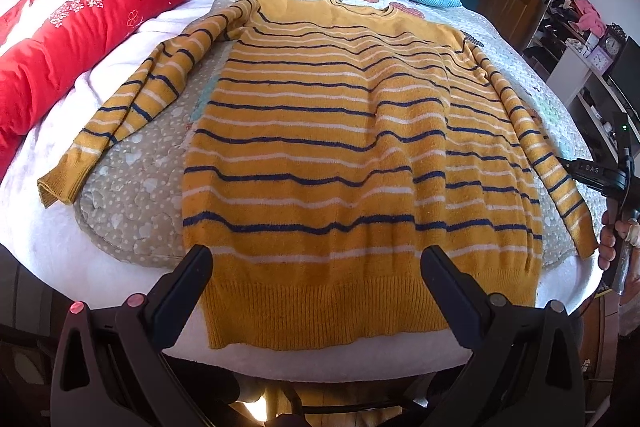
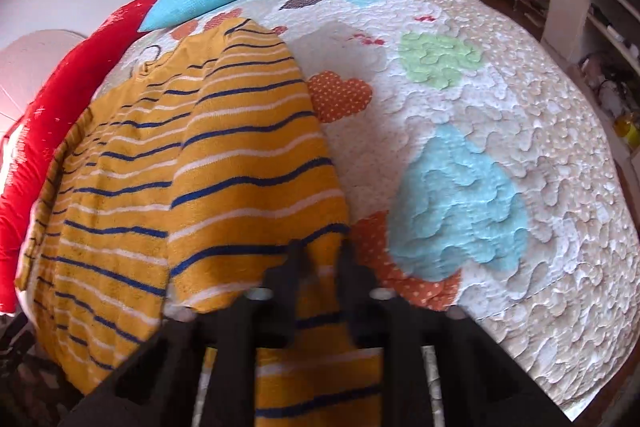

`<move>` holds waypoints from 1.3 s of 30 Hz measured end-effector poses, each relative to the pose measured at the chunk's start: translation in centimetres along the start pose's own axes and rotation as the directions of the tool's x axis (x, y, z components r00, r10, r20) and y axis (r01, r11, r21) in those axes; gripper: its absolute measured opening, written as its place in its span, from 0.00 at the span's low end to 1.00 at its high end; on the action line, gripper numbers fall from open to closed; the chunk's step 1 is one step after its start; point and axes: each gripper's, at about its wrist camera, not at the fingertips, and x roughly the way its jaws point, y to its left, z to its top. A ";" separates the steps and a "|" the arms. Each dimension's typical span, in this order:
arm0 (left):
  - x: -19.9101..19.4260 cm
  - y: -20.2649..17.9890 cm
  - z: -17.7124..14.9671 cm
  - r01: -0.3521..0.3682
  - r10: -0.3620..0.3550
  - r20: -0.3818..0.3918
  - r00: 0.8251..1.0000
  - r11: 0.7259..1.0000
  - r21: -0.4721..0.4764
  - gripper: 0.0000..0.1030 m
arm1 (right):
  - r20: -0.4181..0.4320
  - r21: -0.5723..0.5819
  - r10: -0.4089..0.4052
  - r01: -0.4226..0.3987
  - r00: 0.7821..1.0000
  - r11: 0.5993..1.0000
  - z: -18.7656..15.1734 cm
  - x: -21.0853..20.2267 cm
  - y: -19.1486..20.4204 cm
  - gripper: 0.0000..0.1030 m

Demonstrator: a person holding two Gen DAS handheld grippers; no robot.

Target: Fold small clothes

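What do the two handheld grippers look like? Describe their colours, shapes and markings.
The left gripper is matte black plastic: two flat, wedge-shaped fingers on a wide frame with triangular cut-outs and round studs, two reddish, two grey. The right gripper is also black, with narrow blocky fingers and silvery bolt heads at their bases; from the left wrist view its body carries white lettering and a small green light.

You are holding your left gripper (image 1: pixel 316 263) with its jaws standing wide apart above the hem of the yellow striped sweater (image 1: pixel 340 147), touching nothing. The sweater is lying flat on the quilt (image 1: pixel 132 195), one sleeve angling out toward the red pillow (image 1: pixel 100 7). Your right gripper (image 1: pixel 596 175) is sitting at the other sleeve's cuff, near a hand (image 1: pixel 610 239).
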 end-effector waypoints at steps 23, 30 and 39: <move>-0.4 15.8 6.0 -0.261 0.277 0.118 0.953 0.955 -0.140 1.00 | 0.196 0.053 -0.345 0.342 0.918 0.938 3.1 -6.7 -0.9 0.63; 5.5 19.8 7.7 -0.246 0.249 0.031 0.968 0.965 -0.090 0.88 | 0.136 -0.058 -0.305 0.315 0.942 0.947 -3.6 -4.6 4.8 0.63; 3.8 28.0 11.0 -0.262 0.283 0.037 0.959 0.925 -0.275 0.10 | 0.066 -0.112 -0.325 0.330 0.944 0.937 -6.4 -2.2 8.0 0.63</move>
